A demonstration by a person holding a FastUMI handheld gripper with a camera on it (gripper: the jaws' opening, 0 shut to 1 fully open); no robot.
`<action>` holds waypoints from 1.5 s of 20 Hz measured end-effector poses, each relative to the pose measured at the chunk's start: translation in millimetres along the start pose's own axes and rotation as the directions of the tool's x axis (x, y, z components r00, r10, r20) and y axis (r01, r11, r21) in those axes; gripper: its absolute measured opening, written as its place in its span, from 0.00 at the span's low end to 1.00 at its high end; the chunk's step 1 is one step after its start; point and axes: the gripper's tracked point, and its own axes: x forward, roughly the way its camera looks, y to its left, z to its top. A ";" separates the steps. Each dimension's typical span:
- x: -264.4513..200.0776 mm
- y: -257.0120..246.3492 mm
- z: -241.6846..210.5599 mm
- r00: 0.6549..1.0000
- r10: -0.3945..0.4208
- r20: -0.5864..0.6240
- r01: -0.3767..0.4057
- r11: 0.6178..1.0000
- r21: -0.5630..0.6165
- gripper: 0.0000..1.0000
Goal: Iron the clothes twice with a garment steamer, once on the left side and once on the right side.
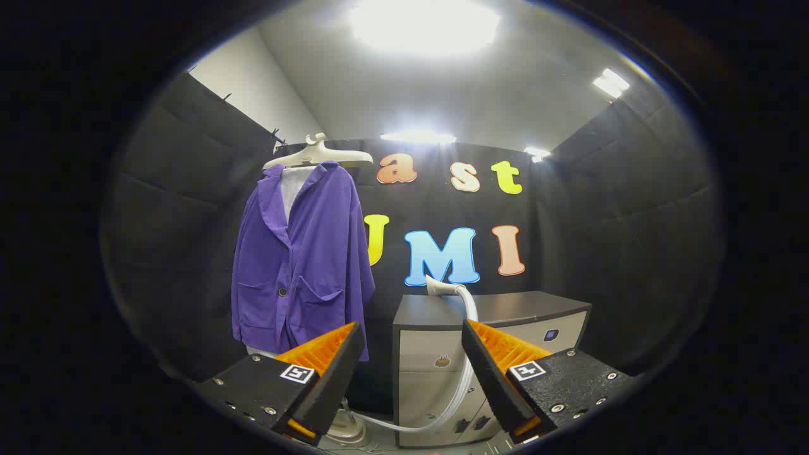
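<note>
The hand-held gripper [412, 373] was held level and pointed at the booth's back wall, its fingers spread wide with nothing between them. Beyond the left finger a purple jacket [303, 259] hung on a pale hanger [318, 153], its right hem edge just beside the cabinet [486, 328]. Open room lay between the fingers and both. The steamer head [440, 287] rested on the cabinet's dark top near its front left edge, and its hose [464, 373] curved down the cabinet front to the steamer base [346, 430] on the floor, behind the left finger.
</note>
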 end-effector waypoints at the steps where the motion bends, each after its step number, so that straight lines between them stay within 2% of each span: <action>1: -0.8 0.7 -0.2 1.000 -0.001 -0.001 0.001 1.000 -0.002 0.95; 11: 1.8 3.2 5.3 0.999 -0.026 -0.029 0.026 1.000 0.015 0.95; 24: 25.1 9.5 72.1 0.996 -0.082 0.021 0.082 0.997 -0.007 0.95; 30: 64.8 -6.1 102.8 0.996 -0.088 0.031 0.089 0.996 -0.005 0.95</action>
